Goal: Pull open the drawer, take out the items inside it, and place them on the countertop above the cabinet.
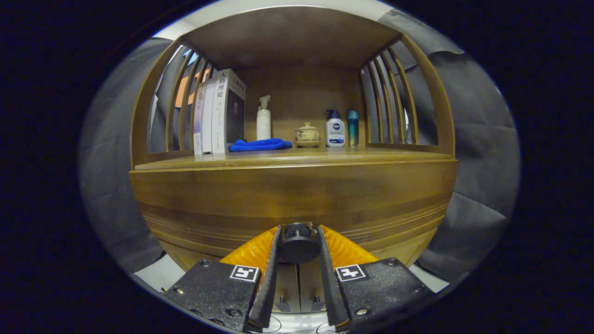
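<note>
A wooden cabinet stands straight ahead, its drawer front closed and flush below the countertop. A dark round drawer knob sits between my fingers, and my gripper is shut on it, both fingers pressing its sides. The inside of the drawer is hidden.
On the countertop shelf stand several upright books, a white spray bottle, a folded blue cloth, a small lidded pot, a white pump bottle and a teal bottle. Slatted wooden sides flank the shelf.
</note>
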### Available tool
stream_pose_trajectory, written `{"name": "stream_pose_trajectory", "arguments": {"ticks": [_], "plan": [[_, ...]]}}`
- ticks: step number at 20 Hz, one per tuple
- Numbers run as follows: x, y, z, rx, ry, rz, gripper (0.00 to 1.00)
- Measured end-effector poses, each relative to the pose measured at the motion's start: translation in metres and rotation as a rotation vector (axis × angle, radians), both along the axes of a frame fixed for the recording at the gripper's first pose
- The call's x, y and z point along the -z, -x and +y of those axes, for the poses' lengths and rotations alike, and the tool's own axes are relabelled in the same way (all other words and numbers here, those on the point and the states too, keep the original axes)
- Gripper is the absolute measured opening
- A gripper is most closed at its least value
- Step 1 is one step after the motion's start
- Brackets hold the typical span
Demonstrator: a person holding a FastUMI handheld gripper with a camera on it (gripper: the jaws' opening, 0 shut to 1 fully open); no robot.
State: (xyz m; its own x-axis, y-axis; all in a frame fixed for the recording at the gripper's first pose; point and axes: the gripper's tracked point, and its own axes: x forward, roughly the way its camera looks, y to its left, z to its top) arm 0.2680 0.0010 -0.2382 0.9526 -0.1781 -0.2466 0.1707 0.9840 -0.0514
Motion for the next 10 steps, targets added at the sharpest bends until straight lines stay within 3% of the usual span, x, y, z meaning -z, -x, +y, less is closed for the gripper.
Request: {"name": "stream_pose_trajectory", "arguments": {"ticks": [10], "plan": [[0.002,0.013,0.002,0.009,0.0,0.035,0.35]]}}
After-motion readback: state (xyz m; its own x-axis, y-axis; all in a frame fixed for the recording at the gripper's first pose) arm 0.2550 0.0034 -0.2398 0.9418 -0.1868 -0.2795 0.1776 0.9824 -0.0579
